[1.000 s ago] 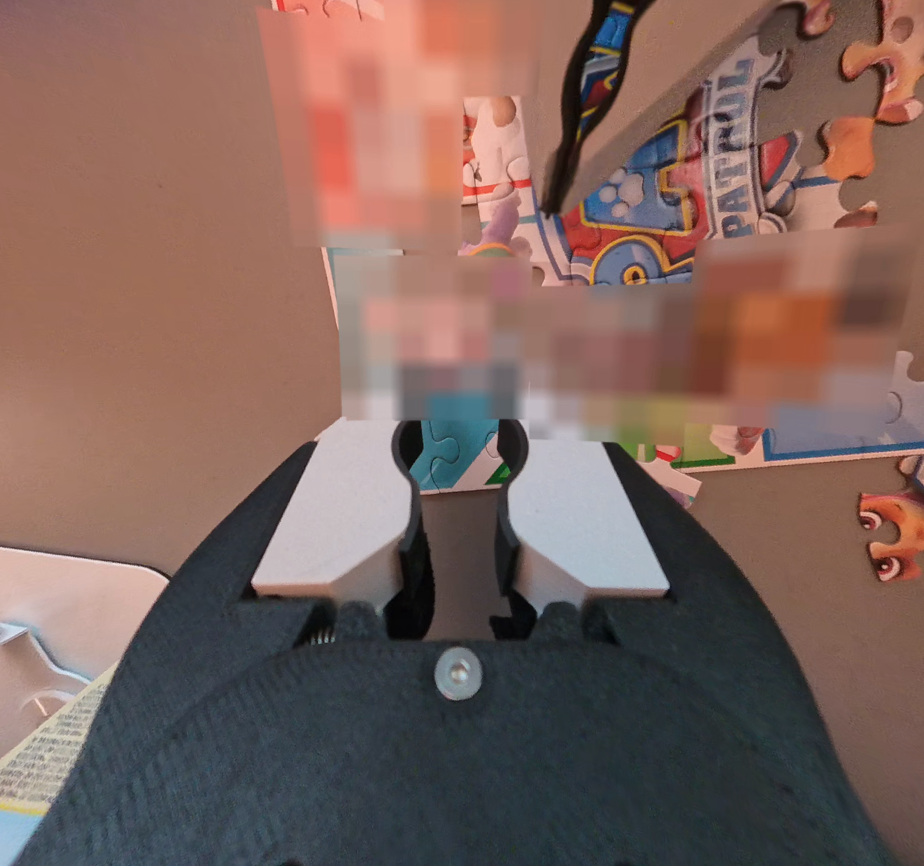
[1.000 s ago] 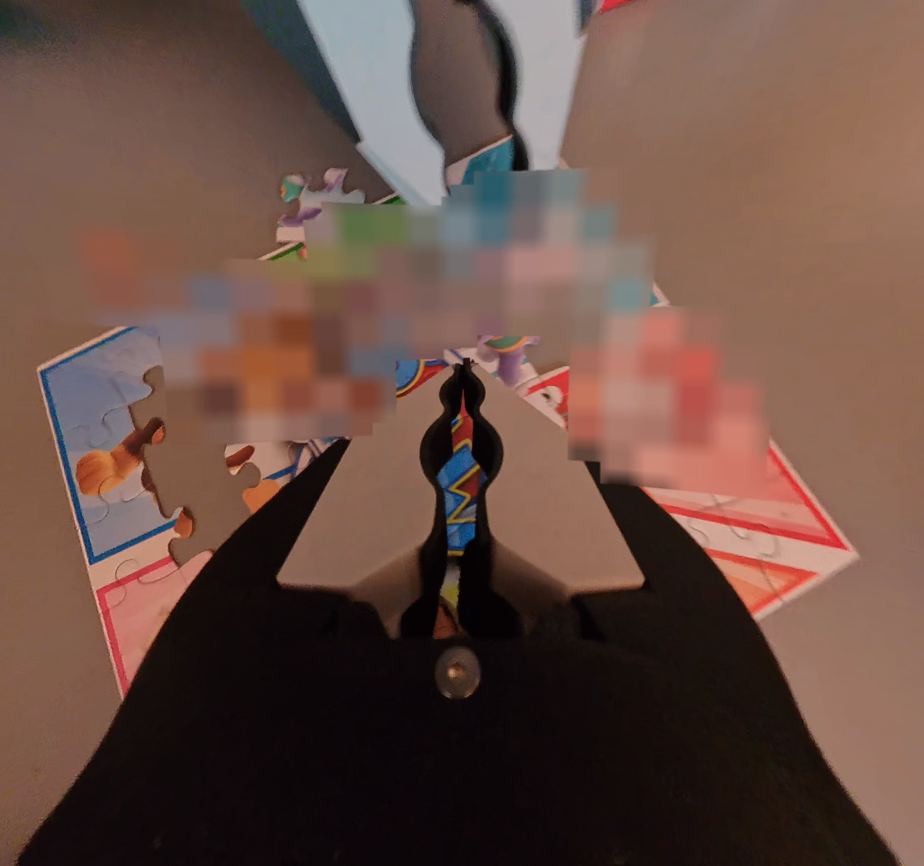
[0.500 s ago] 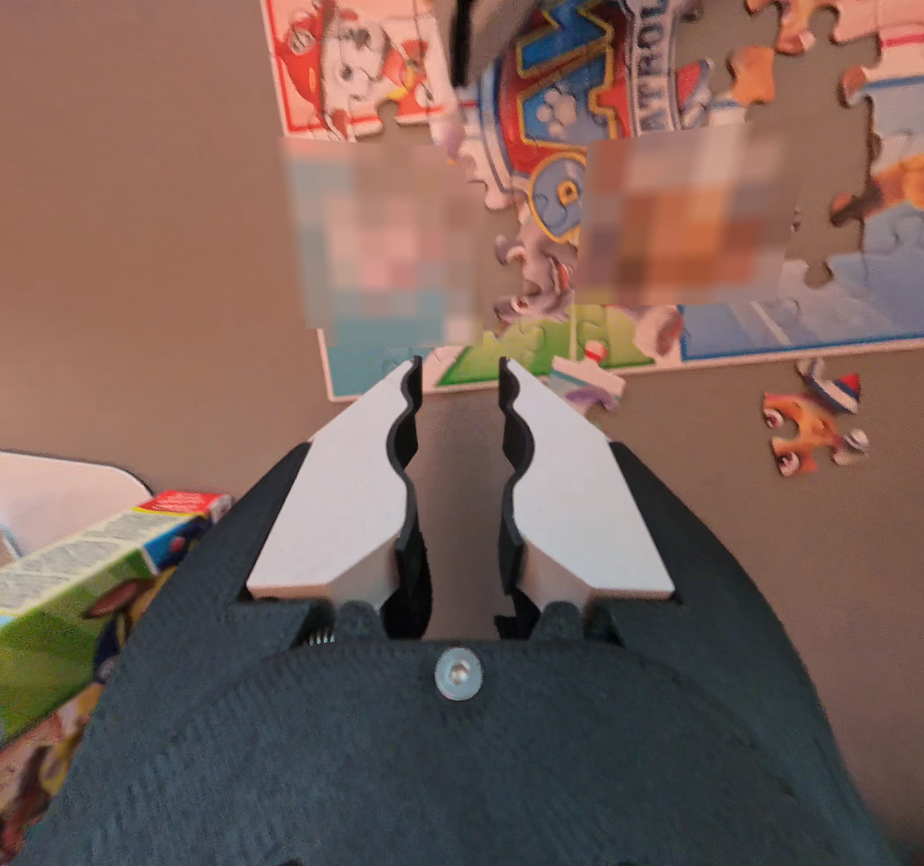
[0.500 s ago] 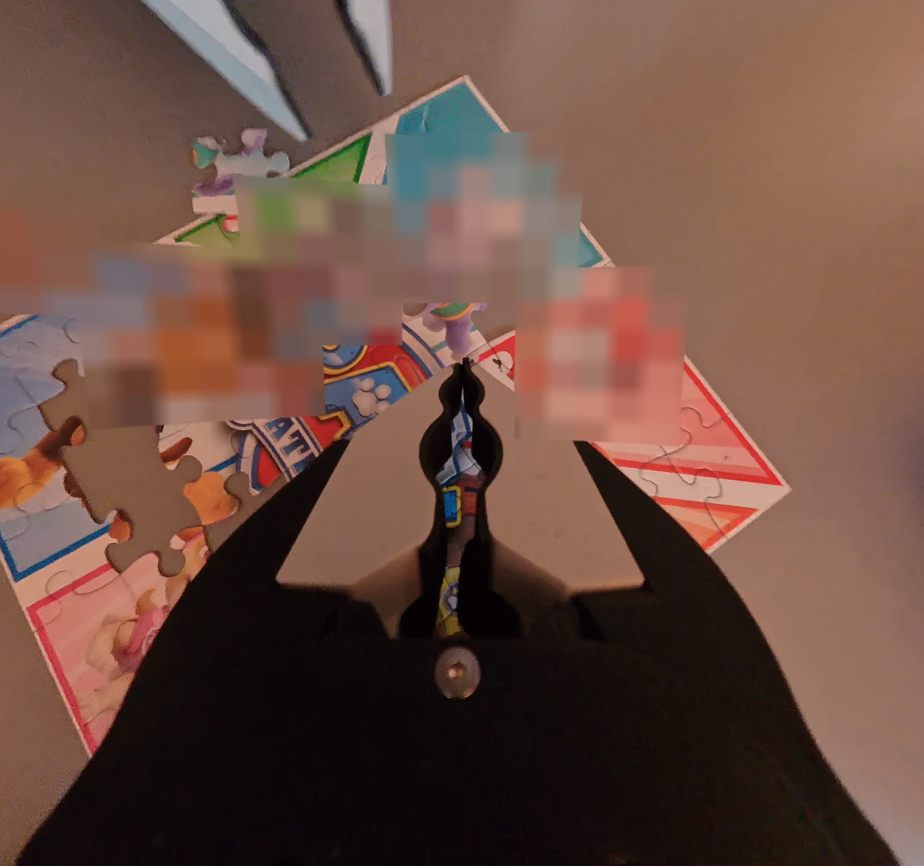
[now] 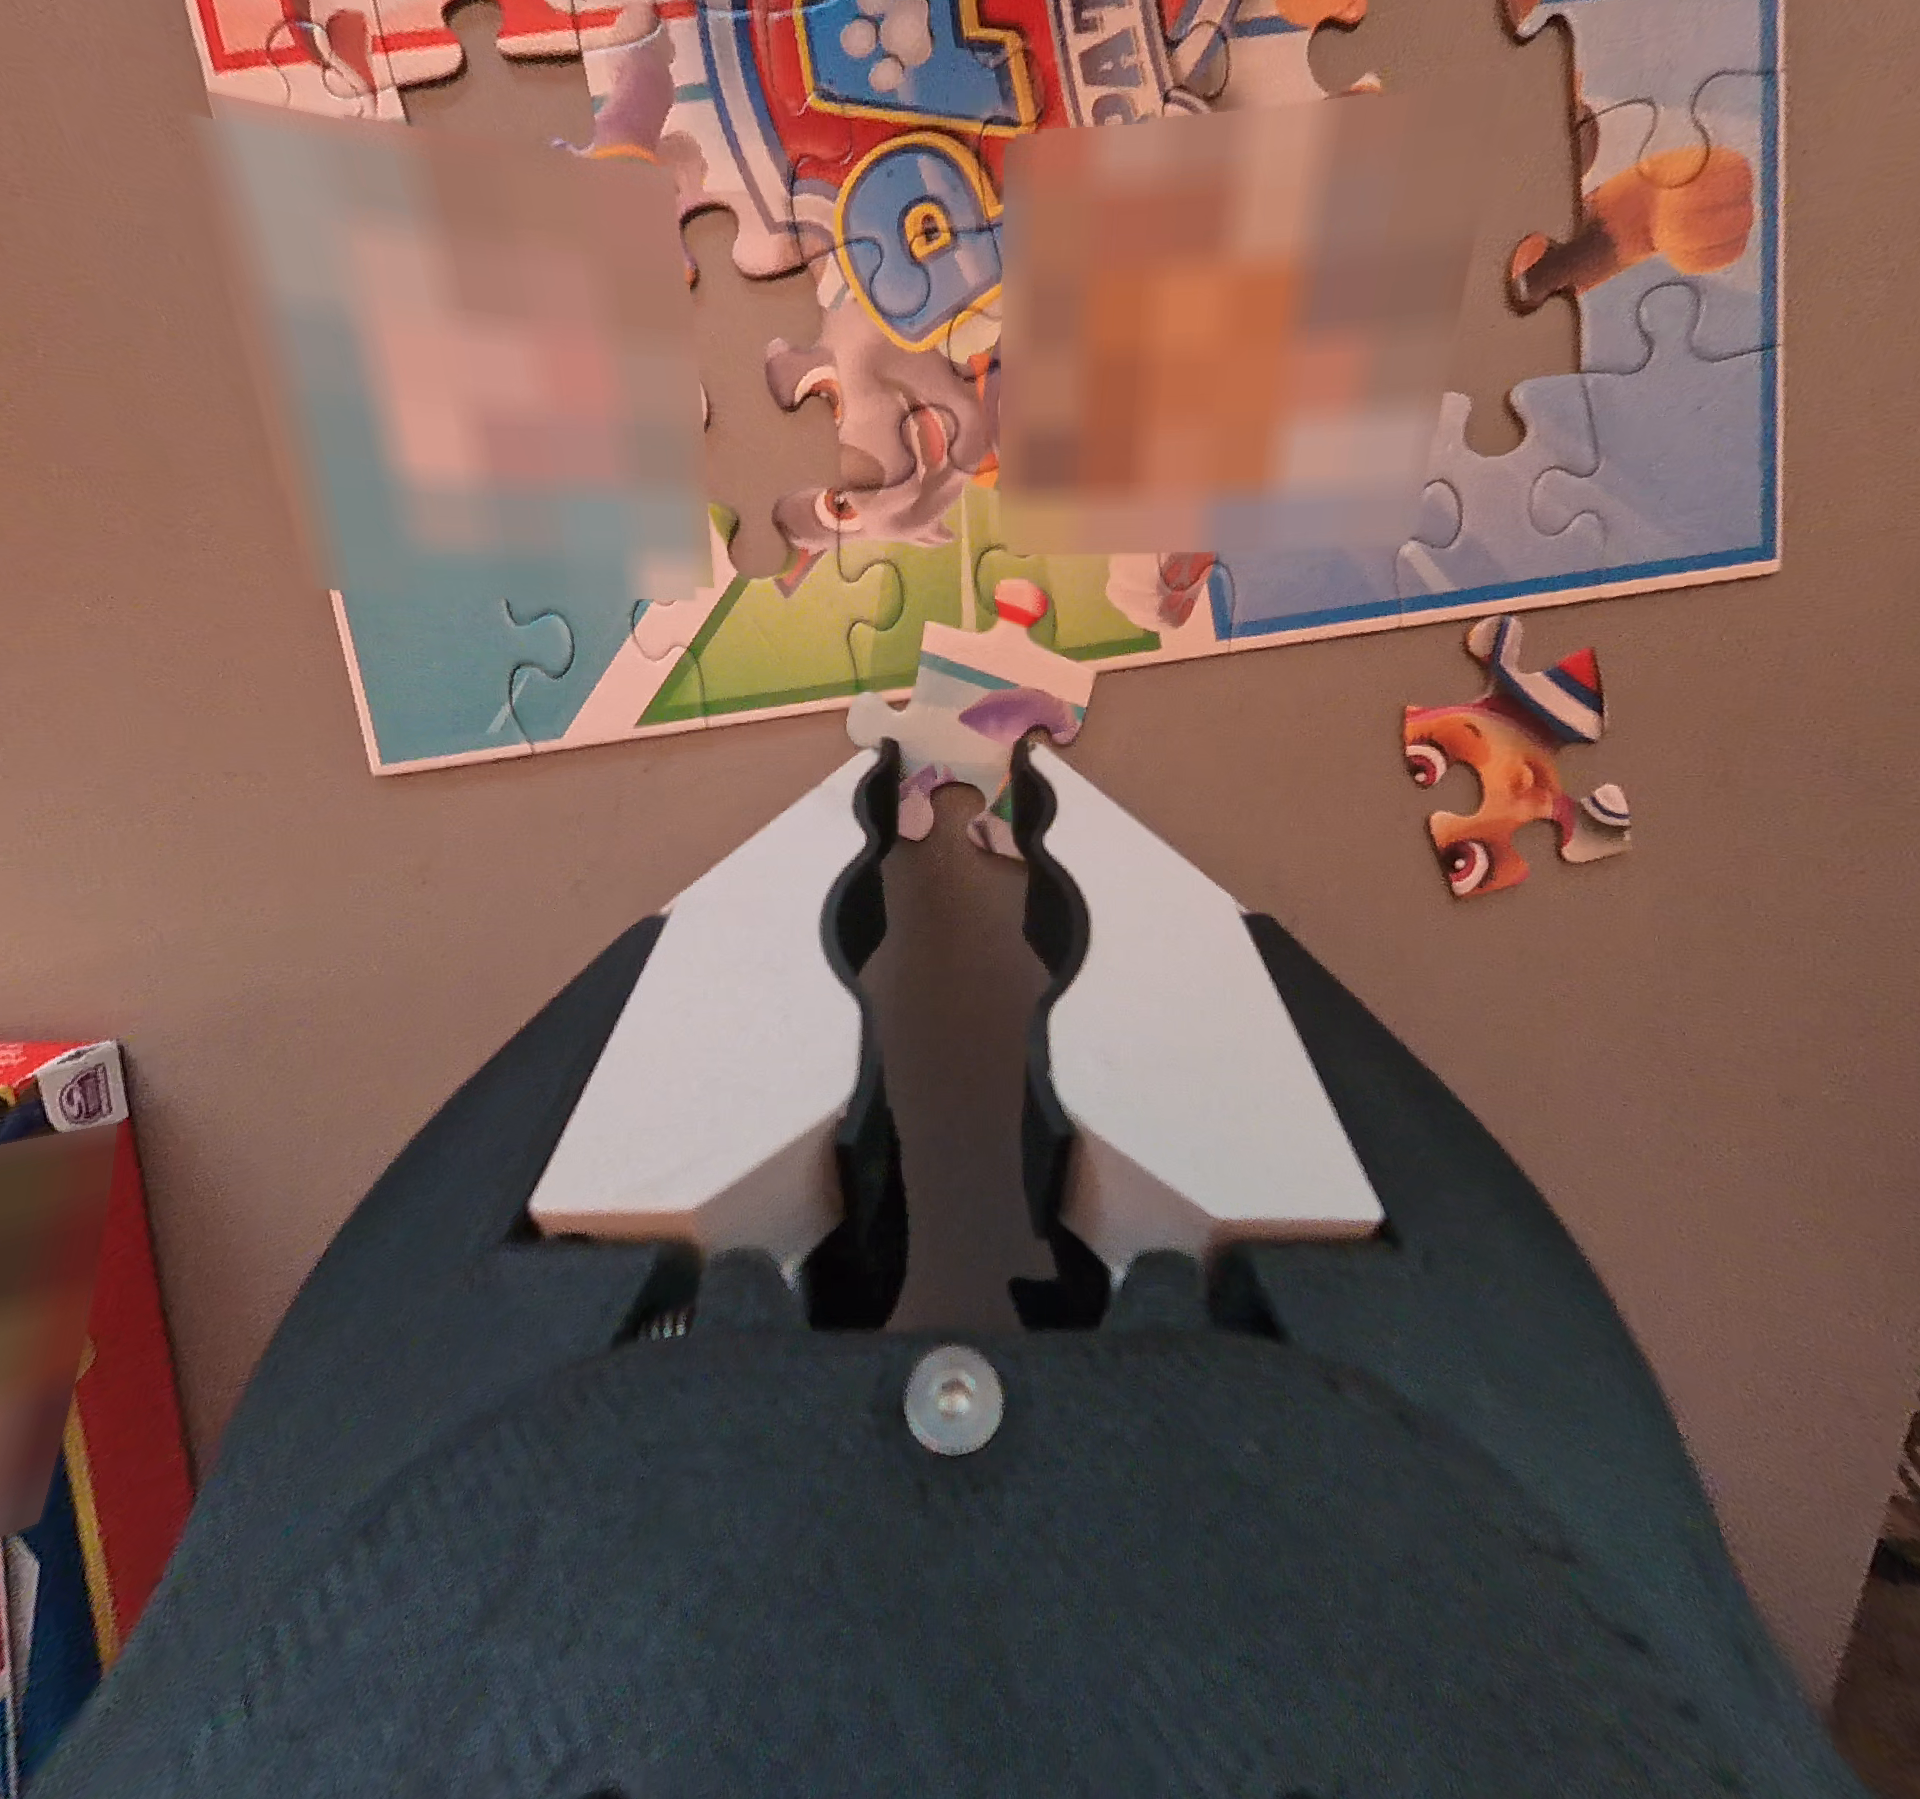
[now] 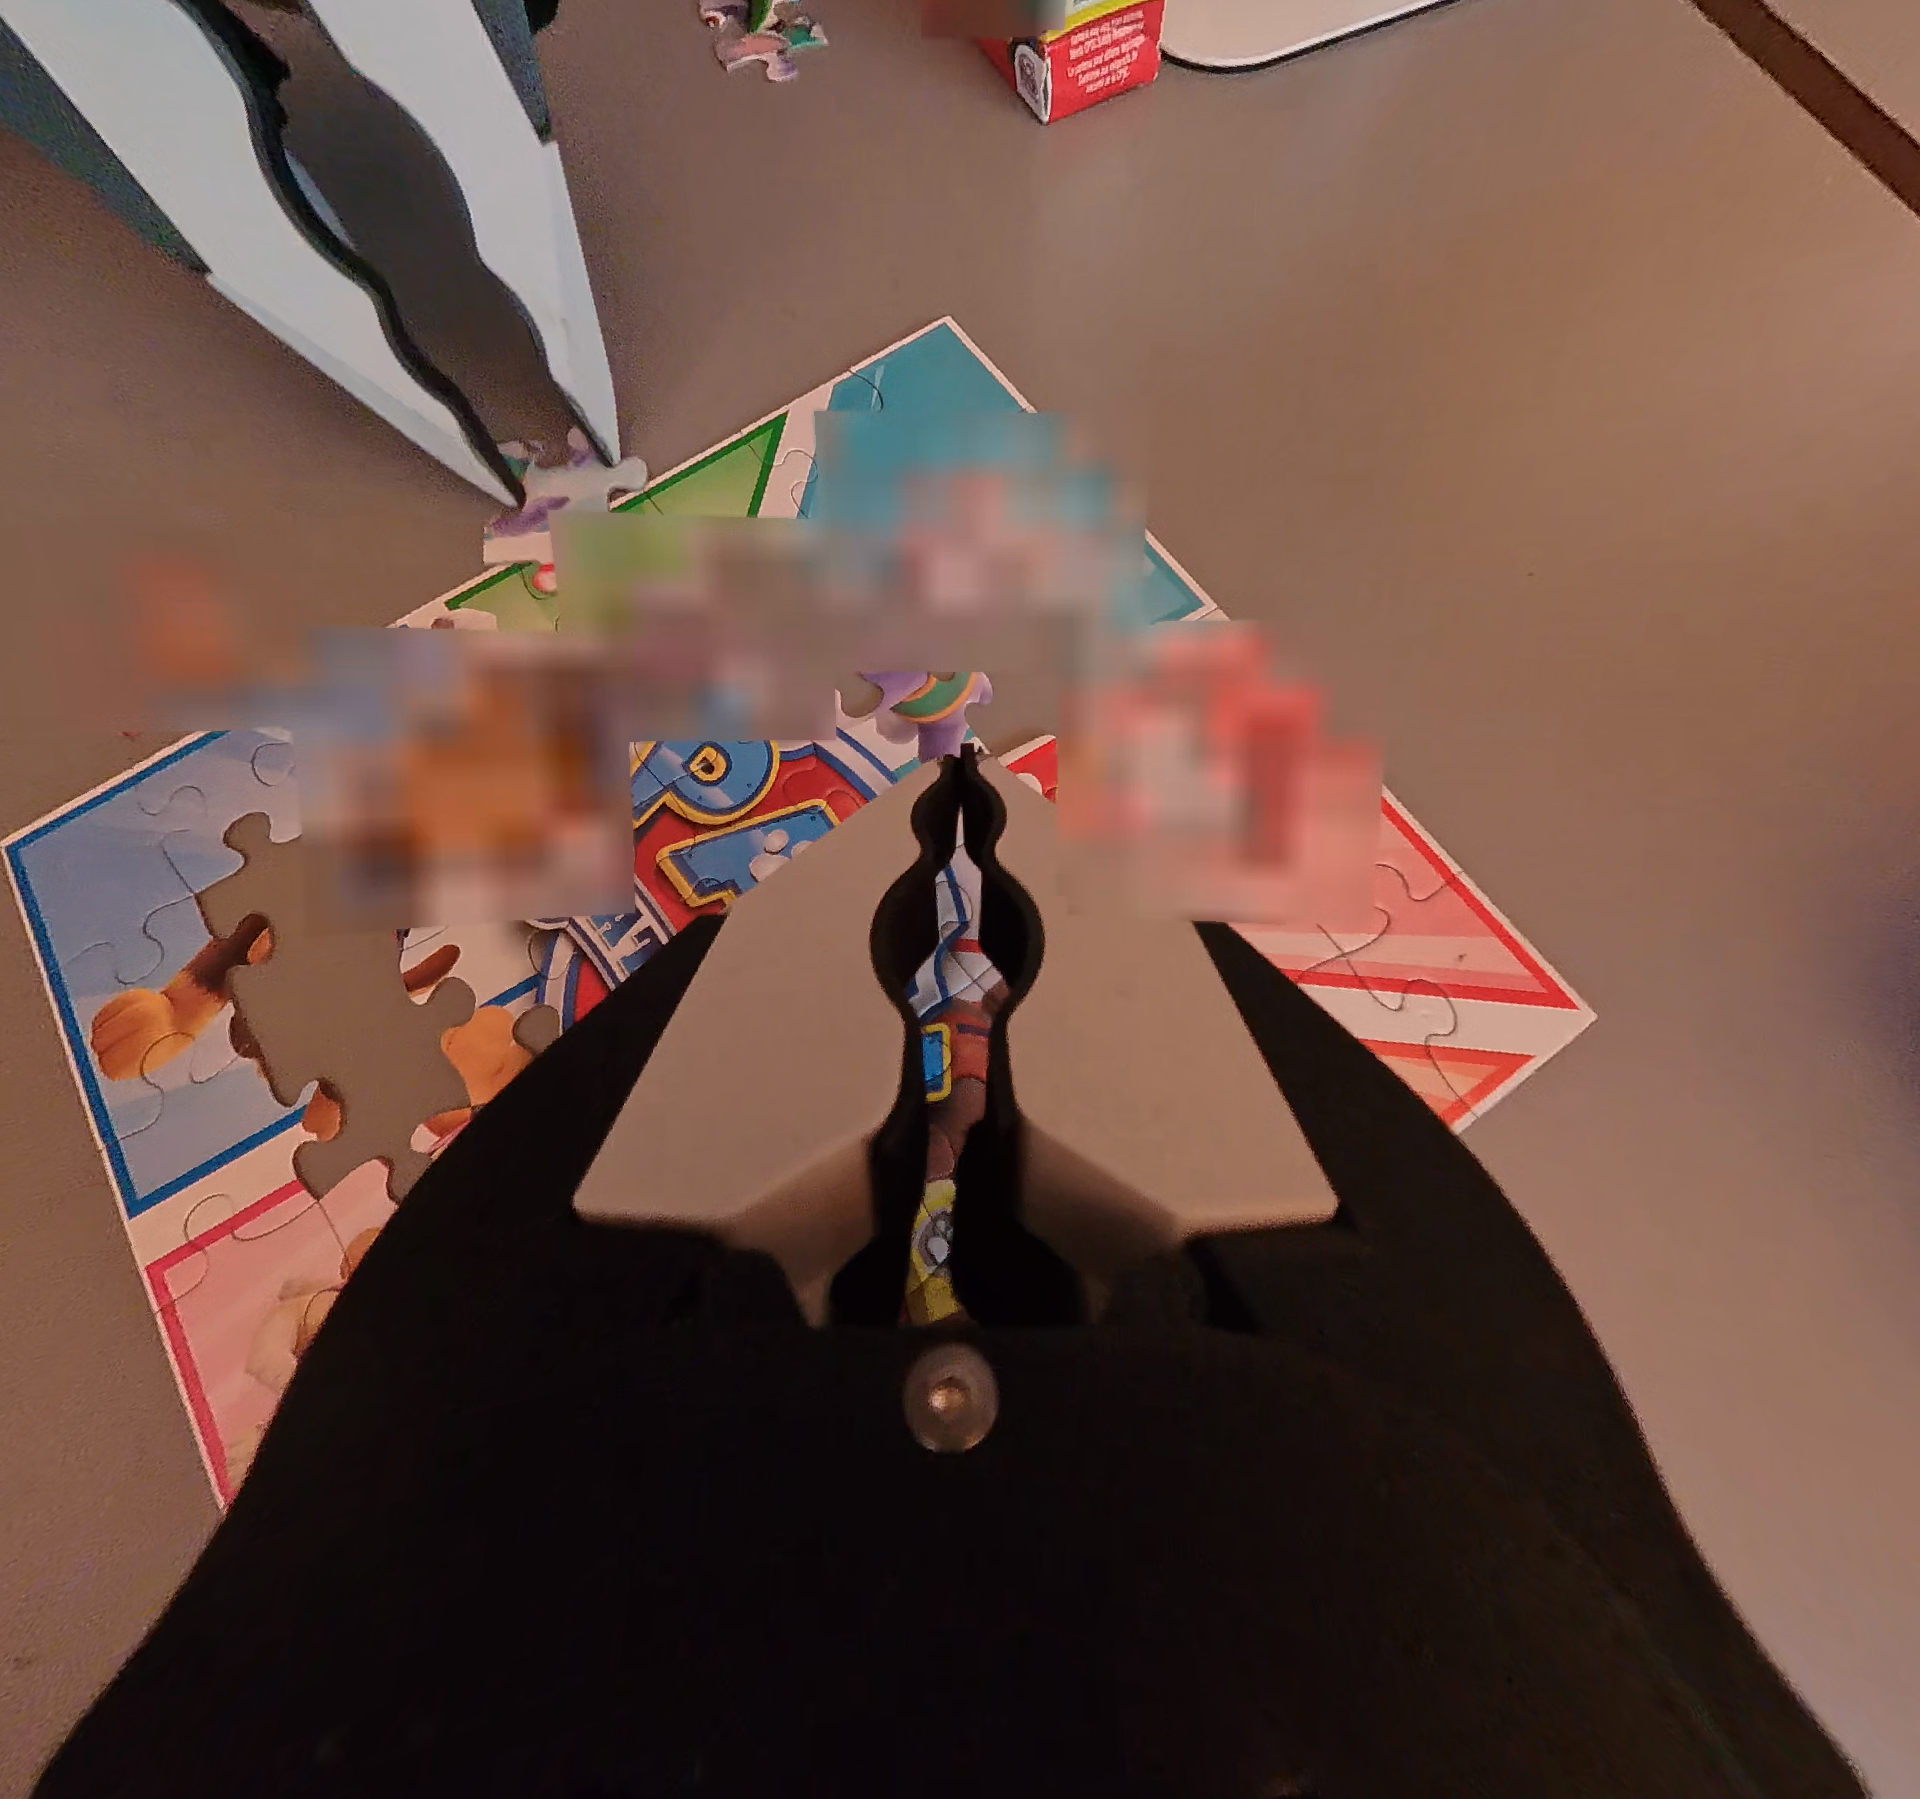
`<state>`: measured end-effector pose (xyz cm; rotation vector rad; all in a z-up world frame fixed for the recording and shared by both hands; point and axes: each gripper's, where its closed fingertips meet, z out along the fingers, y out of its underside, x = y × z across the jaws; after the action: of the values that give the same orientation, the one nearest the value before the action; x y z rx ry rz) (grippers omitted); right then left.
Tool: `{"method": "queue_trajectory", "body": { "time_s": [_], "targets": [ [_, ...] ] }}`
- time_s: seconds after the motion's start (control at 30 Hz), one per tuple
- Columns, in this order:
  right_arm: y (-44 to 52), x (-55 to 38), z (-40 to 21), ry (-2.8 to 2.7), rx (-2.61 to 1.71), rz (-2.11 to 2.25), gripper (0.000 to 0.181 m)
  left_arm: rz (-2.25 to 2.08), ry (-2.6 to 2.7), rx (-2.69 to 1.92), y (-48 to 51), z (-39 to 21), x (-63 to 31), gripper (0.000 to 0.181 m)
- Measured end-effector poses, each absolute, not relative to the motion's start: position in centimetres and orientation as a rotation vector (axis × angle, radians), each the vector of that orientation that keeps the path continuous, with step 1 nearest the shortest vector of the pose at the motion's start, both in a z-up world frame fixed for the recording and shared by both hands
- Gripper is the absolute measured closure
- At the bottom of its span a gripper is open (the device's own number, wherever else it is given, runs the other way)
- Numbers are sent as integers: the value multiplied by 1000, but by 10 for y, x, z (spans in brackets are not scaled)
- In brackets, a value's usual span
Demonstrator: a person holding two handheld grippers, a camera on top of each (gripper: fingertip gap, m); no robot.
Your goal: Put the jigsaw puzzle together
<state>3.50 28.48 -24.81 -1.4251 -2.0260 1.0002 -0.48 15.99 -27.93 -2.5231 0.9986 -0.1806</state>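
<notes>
Two grippers in view: left gripper (image 5: 951, 762) has descended, fingers parted astride a loose piece (image 5: 971, 715) at the puzzle (image 5: 790, 648) edge on the desk (image 5: 1351, 1074); right gripper (image 6: 961, 762) stays closed, empty.

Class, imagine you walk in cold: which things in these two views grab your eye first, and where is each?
The bright, half-built jigsaw puzzle fills the far tabletop, with bare gaps in it. The left hand-held gripper, open, has its tips at a pale loose piece on the puzzle's near edge. The right hand-held gripper is shut on a colourful piece.
</notes>
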Motion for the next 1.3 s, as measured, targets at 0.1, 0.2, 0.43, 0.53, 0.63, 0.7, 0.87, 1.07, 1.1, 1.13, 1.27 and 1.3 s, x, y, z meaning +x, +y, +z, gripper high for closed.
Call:
{"method": "queue_trajectory", "body": {
  "time_s": [0.1,0.2,0.43,0.53,0.63,0.7,0.87,1.07,1.1,1.13,1.27,1.3],
  "targets": [
    [289,36,-242,-1993,-1434,1034,181,-157,984,-2506,160,-279,-1,161],
    [292,38,-238,-1970,-1435,1049,181,-137,957,-2471,164,-278,3,161],
    [284,40,-225,-1950,-1407,1153,181,60,924,-2360,176,-271,0,162],
    [266,40,-218,-1959,-1416,1319,179,154,884,-2244,190,-254,3,162],
    [251,37,-216,-1948,-1479,1463,162,290,868,-2147,203,-237,4,162],
    [240,35,-215,-1944,-1496,1550,163,341,858,-2093,210,-226,8,162],
    [222,32,-213,-1952,-1515,1675,156,420,840,-2018,224,-211,15,161],
    [223,30,-201,-1891,-1484,1746,180,479,843,-1931,230,-198,21,164],
    [226,30,-203,-1889,-1489,1713,181,451,842,-1936,229,-198,21,167],
    [229,30,-204,-1891,-1488,1691,181,414,832,-1940,229,-197,21,172],
    [236,37,-208,-1952,-1506,1624,181,338,774,-1959,227,-197,8,171],
    [238,40,-212,-1981,-1527,1603,181,320,758,-1967,227,-198,5,169]
  ]
}}
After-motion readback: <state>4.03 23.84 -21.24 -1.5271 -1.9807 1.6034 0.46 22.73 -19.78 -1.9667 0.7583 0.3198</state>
